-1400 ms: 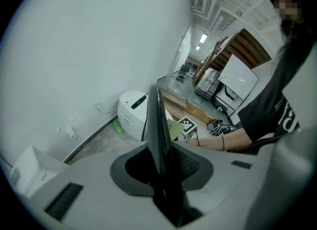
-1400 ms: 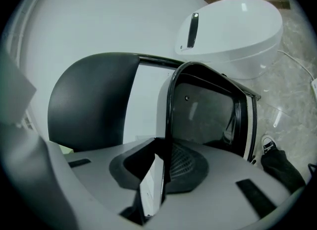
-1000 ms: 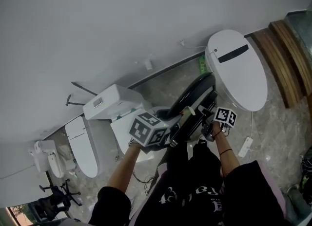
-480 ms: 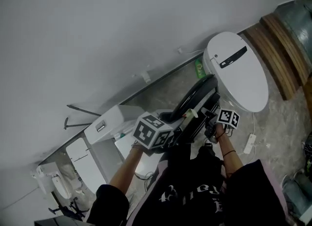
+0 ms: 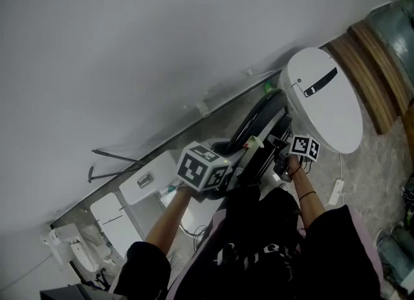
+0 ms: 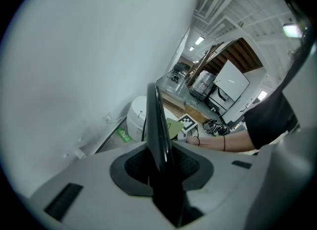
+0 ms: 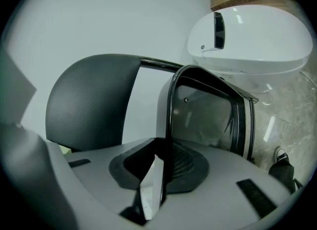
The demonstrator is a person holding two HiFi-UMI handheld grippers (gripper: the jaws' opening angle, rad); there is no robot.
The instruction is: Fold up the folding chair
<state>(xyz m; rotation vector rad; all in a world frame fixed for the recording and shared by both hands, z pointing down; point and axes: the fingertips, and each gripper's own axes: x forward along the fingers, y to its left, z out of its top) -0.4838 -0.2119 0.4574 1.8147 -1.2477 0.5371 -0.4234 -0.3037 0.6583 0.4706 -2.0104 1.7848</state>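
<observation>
Folding chair (image 5: 257, 119) hangs in front of the person, near the wall (image 5: 162, 33) and just beside a white toilet (image 5: 326, 98). It appears collapsed, with panel and frame lying close together. The left gripper (image 6: 161, 164) has its jaws clenched on a thin black panel edge (image 6: 156, 120). The right gripper (image 7: 158, 174) jaws grasp the black frame tube (image 7: 170, 115). What is probably left is setting the chair down.

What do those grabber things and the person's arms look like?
Both the left gripper and right gripper have pale grey bodies with dark ribbed pads. Each carries a white cube printed with black square markers. The person wears a black short-sleeved top and a thin dark band on the right wrist.
</observation>
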